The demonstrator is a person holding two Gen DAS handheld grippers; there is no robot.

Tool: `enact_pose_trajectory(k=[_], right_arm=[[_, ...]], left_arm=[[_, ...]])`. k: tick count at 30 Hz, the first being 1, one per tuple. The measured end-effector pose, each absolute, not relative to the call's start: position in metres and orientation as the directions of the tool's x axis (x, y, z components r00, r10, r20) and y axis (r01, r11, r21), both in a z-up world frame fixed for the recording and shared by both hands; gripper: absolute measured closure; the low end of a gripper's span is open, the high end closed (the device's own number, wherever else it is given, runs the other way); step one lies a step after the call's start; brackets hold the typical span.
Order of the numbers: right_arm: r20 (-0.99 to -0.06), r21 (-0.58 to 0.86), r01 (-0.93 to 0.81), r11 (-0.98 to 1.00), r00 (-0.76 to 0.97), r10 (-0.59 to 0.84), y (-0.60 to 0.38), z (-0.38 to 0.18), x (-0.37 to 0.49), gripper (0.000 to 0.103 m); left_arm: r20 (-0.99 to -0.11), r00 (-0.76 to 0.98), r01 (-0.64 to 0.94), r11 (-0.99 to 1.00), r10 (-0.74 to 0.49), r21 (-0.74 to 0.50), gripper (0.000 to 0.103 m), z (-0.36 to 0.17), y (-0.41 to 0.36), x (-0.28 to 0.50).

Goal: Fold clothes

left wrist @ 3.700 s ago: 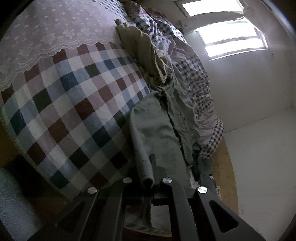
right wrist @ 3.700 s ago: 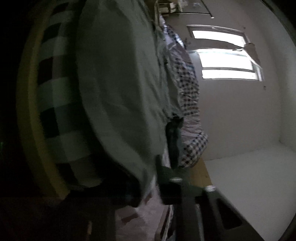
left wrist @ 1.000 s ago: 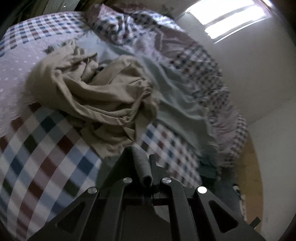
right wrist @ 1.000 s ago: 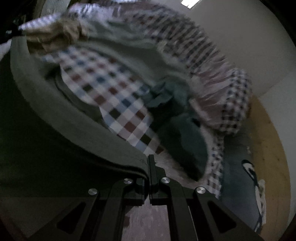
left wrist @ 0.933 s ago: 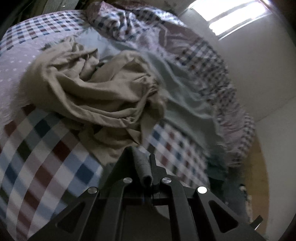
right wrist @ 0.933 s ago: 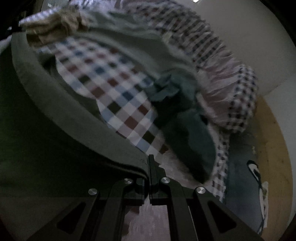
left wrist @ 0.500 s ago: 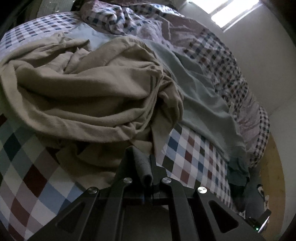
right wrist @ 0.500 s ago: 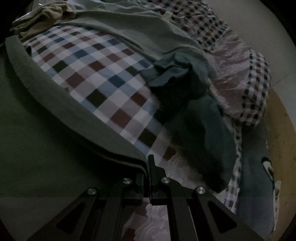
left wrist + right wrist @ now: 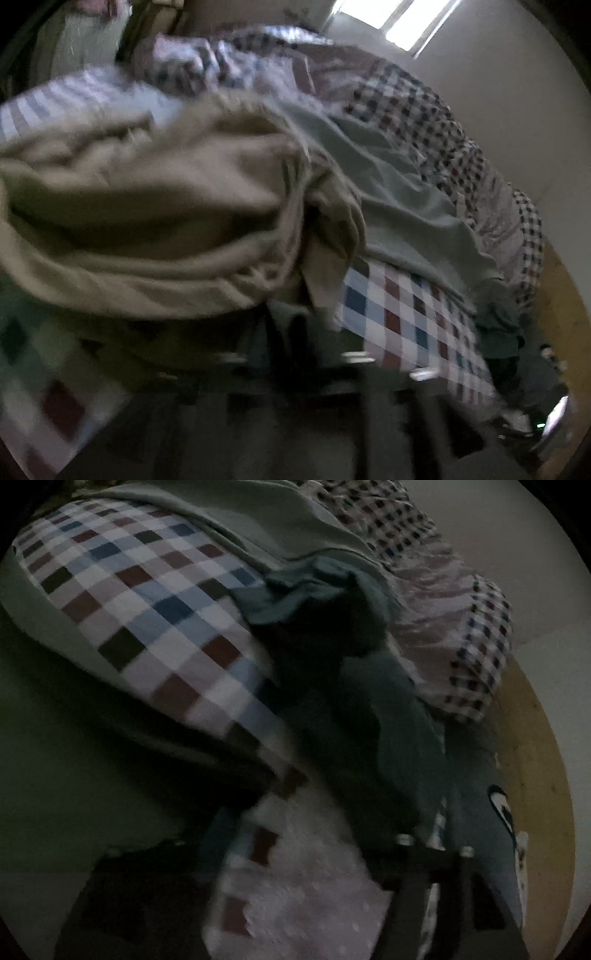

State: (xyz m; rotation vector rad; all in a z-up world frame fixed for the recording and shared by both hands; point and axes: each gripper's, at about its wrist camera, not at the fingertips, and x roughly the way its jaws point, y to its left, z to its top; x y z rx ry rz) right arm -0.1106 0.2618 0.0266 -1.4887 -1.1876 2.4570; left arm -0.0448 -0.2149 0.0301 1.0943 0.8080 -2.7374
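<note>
Both hand-held grippers now spread | green garment [image 9: 55, 738] released | beige pile [image 9: 147, 221] nearer

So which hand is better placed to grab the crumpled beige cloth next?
Left, probably. The crumpled beige cloth fills the left wrist view, right ahead of the left gripper. The right wrist view faces checked bedspread and a dark teal garment instead.

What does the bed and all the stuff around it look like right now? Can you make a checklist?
Surface: checked bedspread, lace-edged.
Job's things: grey-green garment draped at left, right wrist view; crumpled beige garment; pale green garment spread flat; dark teal garment hanging off the edge.
Clutter: rumpled checked quilt.
Grippers: both claws blurred; cannot tell open or shut.
Cables: nothing seen.
Surroundings: window, white wall, wooden floor.
</note>
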Motion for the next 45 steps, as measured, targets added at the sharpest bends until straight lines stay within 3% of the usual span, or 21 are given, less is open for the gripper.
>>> enact_pose_trajectory(k=[5,8,15,19,25,29,32,40,45], right_arm=[[-0.749,-0.620,0.367,-0.694,-0.541,0.383,0.265,0.051,-0.083,0.025],[-0.780,-0.555,0.448,-0.701,-0.573,0.251,0.244,0.067,-0.059,0.019],[-0.820,-0.453,0.650,-0.610,-0.572,-0.001,0.141,0.072,-0.048,0.019],[-0.846,-0.448,0.748,-0.490,-0.532,-0.038,0.080,0.058,-0.057,0.019],[-0.884,-0.448,0.814,-0.368,-0.465,0.046,0.046,0.035,-0.086,0.017],[-0.727,-0.675,0.628,-0.388,-0.655,0.207,0.042,0.045,-0.119,0.017],[-0.587,-0.762,0.401,-0.509,-0.760,0.279,0.048,0.070,-0.132,0.016],[-0.690,-0.486,0.372,-0.791,-0.719,0.086,0.069,0.105,-0.056,0.016],[-0.719,-0.270,0.362,-0.892,-0.693,-0.064,0.086,0.118,0.019,0.016]], left_arm=[[-0.619,-0.783,0.267,-0.867,0.060,-0.421,0.028,0.057,-0.224,-0.005],[-0.611,-0.785,0.230,-0.870,0.098,-0.436,0.020,0.061,-0.216,0.028],[-0.648,-0.732,0.136,-0.888,0.209,-0.440,0.020,0.055,-0.170,0.076],[-0.698,-0.688,0.125,-0.914,0.199,-0.385,0.020,0.037,-0.153,0.077],[-0.739,-0.662,0.101,-0.964,0.121,-0.248,0.020,0.024,-0.135,0.077],[-0.743,-0.664,0.082,-0.978,0.089,-0.191,0.019,0.021,-0.128,0.078],[-0.742,-0.663,0.066,-0.979,0.100,-0.191,0.019,0.021,-0.131,0.079],[-0.724,-0.672,0.098,-0.949,0.158,-0.298,0.019,0.029,-0.157,0.090],[-0.673,-0.717,0.187,-0.880,0.181,-0.436,0.019,0.043,-0.217,0.116]])
